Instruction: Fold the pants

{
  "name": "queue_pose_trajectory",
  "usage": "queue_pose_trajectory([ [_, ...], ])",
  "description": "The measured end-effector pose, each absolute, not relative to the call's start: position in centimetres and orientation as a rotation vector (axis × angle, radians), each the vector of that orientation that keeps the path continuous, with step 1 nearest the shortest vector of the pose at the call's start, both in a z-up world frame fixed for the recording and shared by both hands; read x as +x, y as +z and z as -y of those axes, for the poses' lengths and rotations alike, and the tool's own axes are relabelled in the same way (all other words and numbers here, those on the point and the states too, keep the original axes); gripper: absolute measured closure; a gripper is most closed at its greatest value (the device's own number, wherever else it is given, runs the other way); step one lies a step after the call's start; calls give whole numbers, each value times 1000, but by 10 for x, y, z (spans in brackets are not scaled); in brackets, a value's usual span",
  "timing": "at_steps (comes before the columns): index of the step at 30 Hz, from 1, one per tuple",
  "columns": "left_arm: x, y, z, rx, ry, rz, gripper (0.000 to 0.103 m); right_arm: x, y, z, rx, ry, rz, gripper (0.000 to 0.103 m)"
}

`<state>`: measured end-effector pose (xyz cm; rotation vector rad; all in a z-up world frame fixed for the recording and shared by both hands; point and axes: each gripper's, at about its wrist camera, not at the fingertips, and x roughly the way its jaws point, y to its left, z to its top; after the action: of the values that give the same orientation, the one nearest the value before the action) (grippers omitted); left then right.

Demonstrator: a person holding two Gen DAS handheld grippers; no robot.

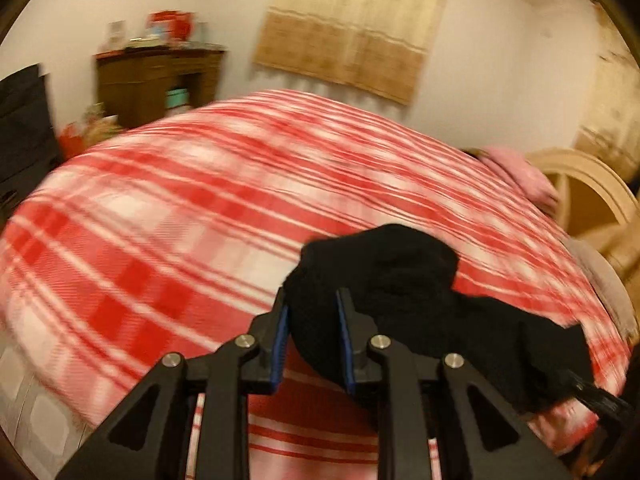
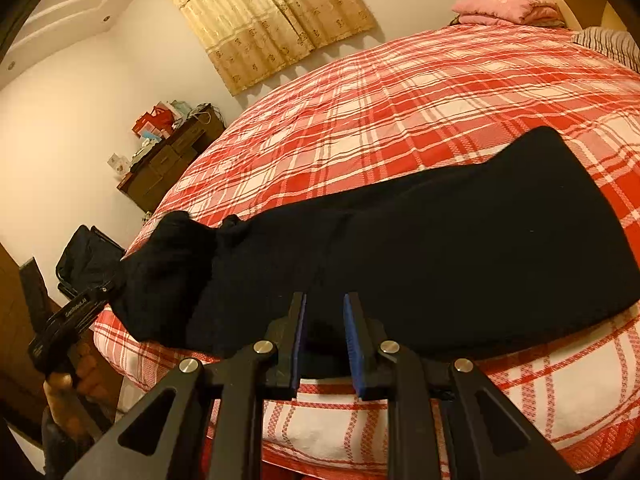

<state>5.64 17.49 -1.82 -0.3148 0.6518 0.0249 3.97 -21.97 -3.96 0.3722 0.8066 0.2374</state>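
Black pants (image 2: 440,248) lie lengthwise along the near edge of a bed with a red and white plaid cover (image 2: 400,112). My left gripper (image 1: 312,300) is shut on a bunched end of the pants (image 1: 380,272) and lifts it off the cover; this view is motion-blurred. In the right wrist view the left gripper (image 2: 100,296) shows at the left, holding that raised end. My right gripper (image 2: 324,304) has its fingers around the near edge of the pants, with fabric between the blue pads (image 2: 352,340).
A folded pink blanket (image 2: 504,6) and a striped pillow (image 2: 612,44) lie at the bed's head by a wooden headboard (image 1: 580,184). A dark wooden cabinet (image 2: 172,160) with boxes stands by the wall. A curtain (image 2: 264,12) hangs behind the bed.
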Motion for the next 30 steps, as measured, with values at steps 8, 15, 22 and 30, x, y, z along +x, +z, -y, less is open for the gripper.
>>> queue_pose_trajectory([
  [8,50,-37,-232,-269,273,-666,80,45,-42,220,389,244,-803,83],
  [15,43,-33,-255,-300,300,-641,80,44,-29,219,381,253,-741,51],
  [22,40,-32,-217,-234,117,-653,80,57,-34,184,268,325,-804,51],
  [30,28,-45,-212,-235,59,-707,79,96,2,109,242,610,-791,51],
])
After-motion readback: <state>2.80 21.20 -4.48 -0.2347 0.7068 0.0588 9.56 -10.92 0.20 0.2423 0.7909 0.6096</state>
